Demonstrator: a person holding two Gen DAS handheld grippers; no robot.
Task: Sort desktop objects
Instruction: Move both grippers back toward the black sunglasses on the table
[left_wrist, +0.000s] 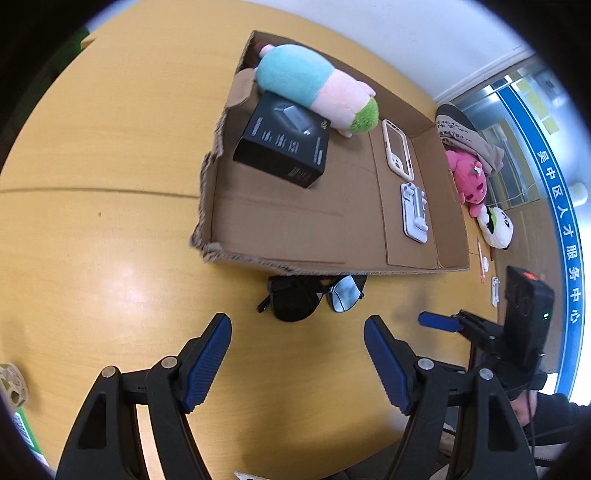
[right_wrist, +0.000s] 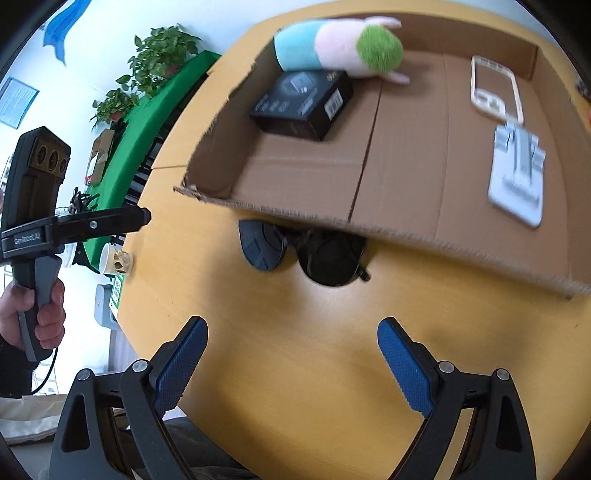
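On the yellow table (left_wrist: 92, 240), just beside the near wall of the cardboard box (left_wrist: 295, 229), lie the sunglasses (left_wrist: 314, 295); the left gripper (left_wrist: 297, 350) and right gripper (right_wrist: 291, 354) hover near them, jaws apart and empty; a black box (left_wrist: 284, 144) and plush toy (left_wrist: 306, 81) rest inside, far left.

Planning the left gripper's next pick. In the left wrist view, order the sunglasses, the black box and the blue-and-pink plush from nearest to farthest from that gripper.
From the left gripper:
1. Sunglasses, on the table just outside the cardboard tray's near wall.
2. Black box, inside the tray, left part.
3. Blue-and-pink plush, at the tray's far end, behind the box.
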